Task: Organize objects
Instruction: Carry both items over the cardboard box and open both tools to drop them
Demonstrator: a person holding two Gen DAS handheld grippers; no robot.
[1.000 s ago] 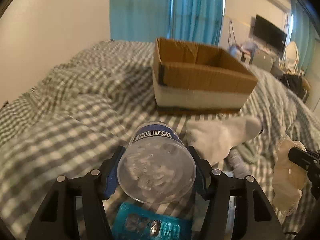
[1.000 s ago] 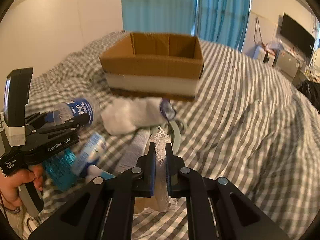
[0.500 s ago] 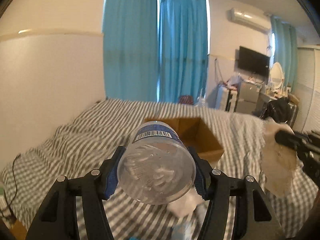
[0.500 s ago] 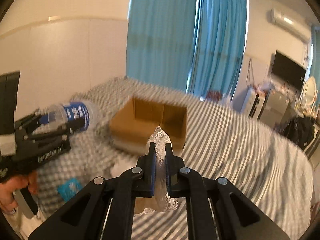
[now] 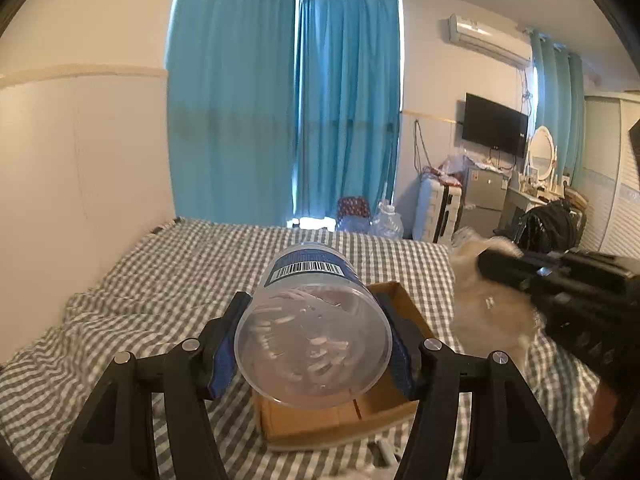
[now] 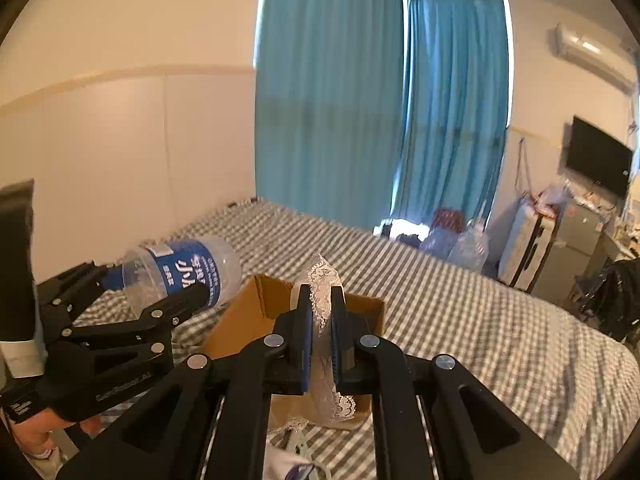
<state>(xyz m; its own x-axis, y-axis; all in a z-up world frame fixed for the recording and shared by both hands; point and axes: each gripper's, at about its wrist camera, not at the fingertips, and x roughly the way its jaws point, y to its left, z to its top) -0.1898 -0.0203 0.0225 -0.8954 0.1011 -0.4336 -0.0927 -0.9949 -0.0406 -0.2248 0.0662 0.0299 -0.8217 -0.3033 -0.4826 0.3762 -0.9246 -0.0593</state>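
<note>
Two tools are loaded: the left tool (image 5: 316, 344) clamps a light, rigid, slippery plastic jar (image 5: 314, 340) by its sides at lower centre; the right tool (image 6: 322, 344) pinches limp lace cloth (image 6: 326, 344), both above the cardboard box (image 6: 248, 316).

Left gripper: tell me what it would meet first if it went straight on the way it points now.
Probably the cardboard box. The left gripper, shut on the plastic jar, seems aimed above the open box on the checked bedspread; depth is unclear, so it might pass over it.
</note>
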